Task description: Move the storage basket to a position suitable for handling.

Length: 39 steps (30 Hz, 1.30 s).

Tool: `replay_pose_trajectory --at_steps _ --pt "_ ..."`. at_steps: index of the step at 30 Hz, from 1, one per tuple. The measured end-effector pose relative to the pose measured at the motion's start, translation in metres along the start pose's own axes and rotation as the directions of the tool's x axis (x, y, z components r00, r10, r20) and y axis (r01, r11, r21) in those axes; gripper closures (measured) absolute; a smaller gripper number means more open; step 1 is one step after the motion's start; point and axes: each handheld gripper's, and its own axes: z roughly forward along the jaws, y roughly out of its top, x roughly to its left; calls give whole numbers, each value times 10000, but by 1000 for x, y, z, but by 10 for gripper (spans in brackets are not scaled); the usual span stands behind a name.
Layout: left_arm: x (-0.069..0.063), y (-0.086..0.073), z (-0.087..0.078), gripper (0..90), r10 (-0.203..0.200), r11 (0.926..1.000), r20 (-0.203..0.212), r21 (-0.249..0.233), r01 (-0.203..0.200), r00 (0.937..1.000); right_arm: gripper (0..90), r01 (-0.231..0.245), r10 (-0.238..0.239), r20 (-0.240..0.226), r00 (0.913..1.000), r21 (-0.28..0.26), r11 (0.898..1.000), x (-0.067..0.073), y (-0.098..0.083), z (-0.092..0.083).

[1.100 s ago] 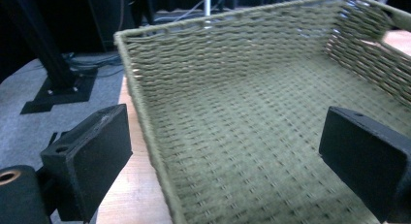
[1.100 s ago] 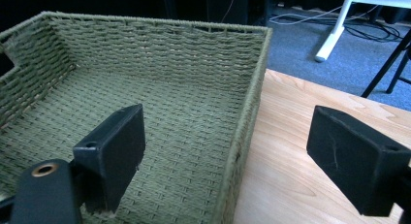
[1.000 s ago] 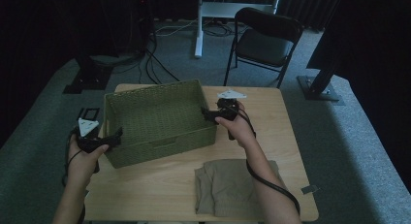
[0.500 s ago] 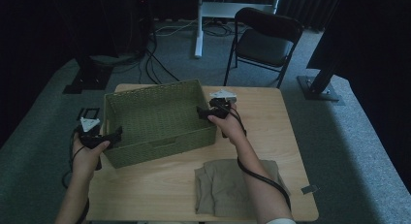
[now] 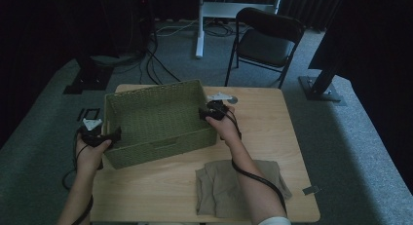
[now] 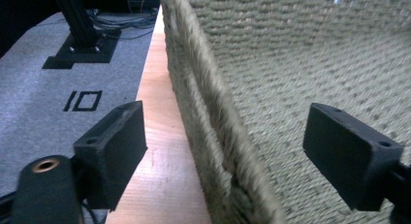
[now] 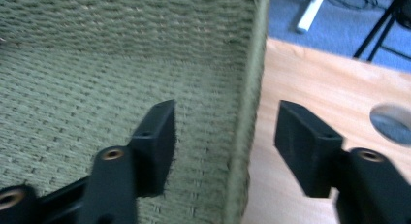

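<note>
With the green woven basket (image 5: 158, 121) on the wooden table (image 5: 272, 137), its side walls have been straddled by the lowered left gripper (image 6: 228, 151) and right gripper (image 7: 225, 136), whose jaws have just been closing but not yet clamped, so a two-handed lift is judged imminent.

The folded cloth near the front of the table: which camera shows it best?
The high view. There the folded cloth lies whole on the table, in front of the woven basket, partly crossed by the person's right forearm. The two gripper views look at the basket's side walls, with no cloth in them.
</note>
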Motion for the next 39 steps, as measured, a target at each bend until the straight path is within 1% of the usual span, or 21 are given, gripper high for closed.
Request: replay_pose_trajectory --at_steps 1,2,3,5,6,8,9,11,12,14,15,16,17,18,19,20,22,24,33,37,39 --pt "0 0 0 217 24 10000 11 -46 -24 10000 455 -86 86 9 10000 113 9999 0 -1 0" --pt "0 -1 -1 221 58 10000 -54 0 -58 10000 460 -191 191 12 9998 248 9995 0 -3 1" --pt "-1 -1 -2 254 54 10000 -63 -35 -54 10000 465 -235 232 91 9997 297 9993 0 -4 1" --pt "-2 -1 -2 315 60 10000 -53 -28 -61 10000 523 -226 218 190 9996 393 9990 0 -7 2" --pt "-2 -1 -2 351 -59 10000 -17 44 59 10000 524 -190 182 171 9997 444 9988 0 -8 2" --pt "-1 -2 -3 424 -243 9997 74 95 242 9997 553 -262 246 401 9989 405 9988 0 -11 2" --pt "-2 -2 -3 462 -256 9996 98 88 255 9996 568 -423 407 420 9983 386 9984 0 -12 1" --pt "-3 -2 -3 537 -314 9994 72 143 313 9995 601 -460 430 614 9972 469 9978 -1 -13 1" --pt "-5 -2 -4 566 -91 9998 -55 164 92 9999 626 -577 550 558 9969 484 9972 -1 -14 0" --pt "-7 -2 -5 622 -90 9998 -328 191 97 9994 682 -582 553 554 9969 525 9969 0 -14 0" --pt "-8 -2 -5 648 -75 9998 -348 190 81 9994 732 -524 491 558 9972 598 9968 1 -14 -1" --pt "-8 -2 -5 668 -165 9997 -325 182 171 9993 757 -511 470 621 9970 661 9965 2 -13 -2" --pt "-8 -2 -5 669 -252 9995 -432 178 260 9987 780 -491 443 707 9965 687 9964 3 -13 -3" --pt "-8 -3 -5 716 -318 9994 -343 153 324 9989 784 -530 477 748 9961 697 9962 4 -13 -3" --pt "-8 -3 -5 758 -464 9989 -406 96 468 9981 789 -553 497 795 9956 708 9960 5 -13 -4" --pt "-9 -4 -6 777 -565 9983 -486 77 570 9972 790 -556 498 827 9953 686 9961 5 -14 -4" --pt "-11 -3 -6 801 -423 9989 -728 188 438 9964 794 -499 443 811 9957 680 9964 6 -14 -5" --pt "-12 -2 -6 806 -275 9992 -839 279 300 9961 798 -394 335 826 9960 707 9967 6 -15 -6" --pt "-13 -3 -6 807 -374 9989 -753 243 393 9965 798 -390 330 824 9960 722 9966 5 -17 -9" --pt "-16 -2 -6 807 -341 9990 -693 263 360 9970 796 -469 409 833 9957 710 9964 3 -19 -12" --pt "-18 -2 -5 807 -332 9990 -653 261 349 9973 797 -409 345 888 9955 707 9967 2 -20 -14"
